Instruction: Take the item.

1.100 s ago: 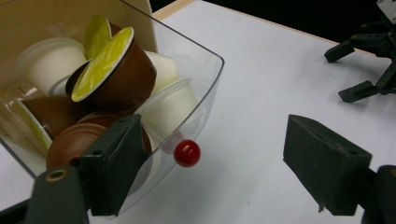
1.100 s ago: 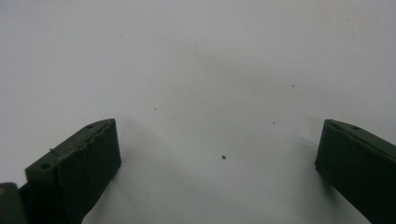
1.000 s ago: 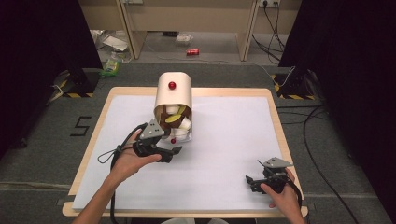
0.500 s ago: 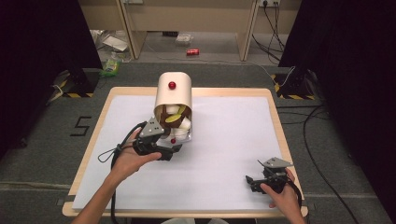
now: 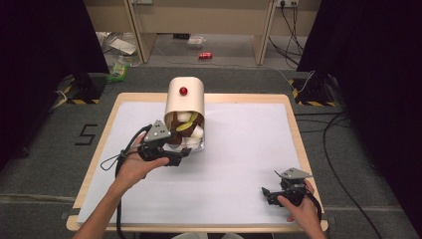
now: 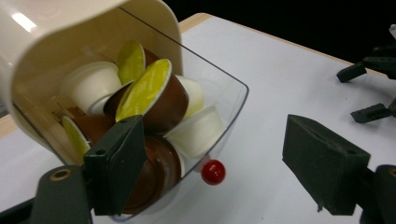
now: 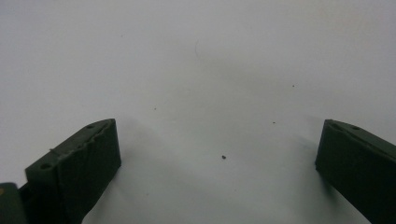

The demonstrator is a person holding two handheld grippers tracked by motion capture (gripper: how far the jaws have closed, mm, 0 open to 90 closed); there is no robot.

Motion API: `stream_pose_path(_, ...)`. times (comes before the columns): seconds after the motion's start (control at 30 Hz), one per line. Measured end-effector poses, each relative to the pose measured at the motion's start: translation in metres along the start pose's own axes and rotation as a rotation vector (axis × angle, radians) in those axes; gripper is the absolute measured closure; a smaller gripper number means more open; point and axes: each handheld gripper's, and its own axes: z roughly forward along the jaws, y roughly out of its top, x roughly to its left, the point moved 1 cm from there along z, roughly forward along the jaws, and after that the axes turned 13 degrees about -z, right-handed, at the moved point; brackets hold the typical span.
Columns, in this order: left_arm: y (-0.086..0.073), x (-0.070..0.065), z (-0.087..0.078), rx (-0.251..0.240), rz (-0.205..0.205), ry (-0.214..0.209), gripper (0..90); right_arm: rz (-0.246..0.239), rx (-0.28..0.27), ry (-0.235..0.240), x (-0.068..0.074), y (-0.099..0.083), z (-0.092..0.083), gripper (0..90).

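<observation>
Capsule drawer (image 6: pixel 229 100) apparently straddled by left claw (image 6: pixel 219 163).

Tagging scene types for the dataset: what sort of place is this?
Probably a lab recording bay, not a home. A white-topped table stands between black curtains; yellow-and-black striped stand bases and loose cables lie on grey carpet. The prop is a capsule holder.

A wooden-edged table (image 5: pixel 293 124) with a white top stands on grey carpet (image 5: pixel 348 199). Black curtains (image 5: pixel 40 45) hang at both sides. Beyond, pale wooden furniture legs (image 5: pixel 263 35), a red can (image 5: pixel 205 56) and cables (image 5: pixel 291 20) sit on the floor.
</observation>
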Motion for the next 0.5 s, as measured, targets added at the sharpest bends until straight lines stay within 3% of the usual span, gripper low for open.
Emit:
stream_pose_path(0.27,0.007,0.010,0.005,-0.004,-0.009,0.042,21.2,0.000,0.000,0.000,0.000,0.000,0.000,0.6)
stream_pose_path(0.5,0.011,0.012,0.011,0.000,-0.011,0.050,21.8,0.001,0.000,0.000,0.000,0.000,0.000,0.5)
